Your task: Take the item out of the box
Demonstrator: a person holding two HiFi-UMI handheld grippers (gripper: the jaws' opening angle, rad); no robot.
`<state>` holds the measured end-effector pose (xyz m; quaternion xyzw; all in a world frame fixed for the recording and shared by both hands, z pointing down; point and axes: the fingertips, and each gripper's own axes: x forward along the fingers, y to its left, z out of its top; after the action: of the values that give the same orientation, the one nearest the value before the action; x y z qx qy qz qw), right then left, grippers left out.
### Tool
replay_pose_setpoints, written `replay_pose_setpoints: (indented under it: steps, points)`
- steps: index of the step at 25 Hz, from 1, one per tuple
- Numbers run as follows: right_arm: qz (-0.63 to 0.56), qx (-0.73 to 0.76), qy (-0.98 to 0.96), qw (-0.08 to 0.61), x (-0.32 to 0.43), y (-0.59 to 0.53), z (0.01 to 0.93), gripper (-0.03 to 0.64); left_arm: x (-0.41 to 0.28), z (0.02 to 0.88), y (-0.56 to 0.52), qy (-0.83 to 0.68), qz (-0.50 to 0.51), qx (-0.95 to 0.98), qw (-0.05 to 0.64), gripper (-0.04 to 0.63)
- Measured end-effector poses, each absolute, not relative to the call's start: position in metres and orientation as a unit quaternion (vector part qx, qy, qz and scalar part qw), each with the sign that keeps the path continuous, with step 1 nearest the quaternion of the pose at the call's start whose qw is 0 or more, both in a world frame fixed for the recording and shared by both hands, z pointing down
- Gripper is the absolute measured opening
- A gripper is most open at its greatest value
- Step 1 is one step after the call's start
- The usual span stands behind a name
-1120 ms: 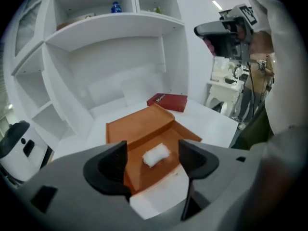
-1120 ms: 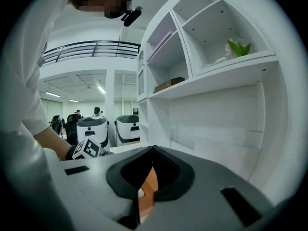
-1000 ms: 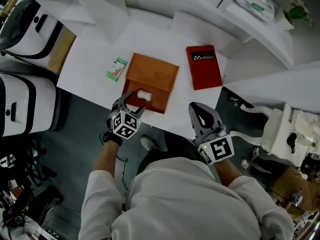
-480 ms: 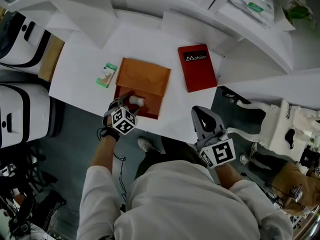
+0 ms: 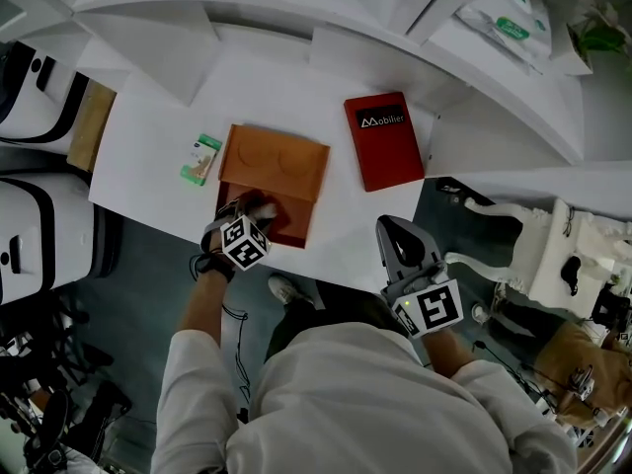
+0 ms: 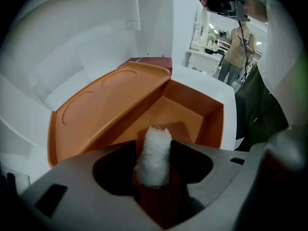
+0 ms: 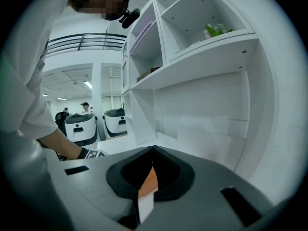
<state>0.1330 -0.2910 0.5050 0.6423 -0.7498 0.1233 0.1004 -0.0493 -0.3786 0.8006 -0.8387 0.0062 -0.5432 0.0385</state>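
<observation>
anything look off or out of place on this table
Nothing stands out: the orange box lies open, lid folded back, a white wad inside; the red box and green packet lie flat on the table.

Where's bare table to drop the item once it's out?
Free: the strip between orange box and red box, and the table behind both. Tight: left of the box beside the green packet, and its near end, where the left tongs have just been closing on the white wad.

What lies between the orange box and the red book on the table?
Nothing: the head view shows only bare white table between them.
</observation>
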Motion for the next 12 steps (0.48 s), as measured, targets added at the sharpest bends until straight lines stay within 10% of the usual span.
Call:
replay_pose_setpoints:
  steps: [12]
  points:
    - [0.127,0.637,-0.754,0.1,0.1392,-0.2993,0.5104,0.023,-0.0455,0.7967,-0.3814,0.029,-0.529,-0.848,0.016,0.189]
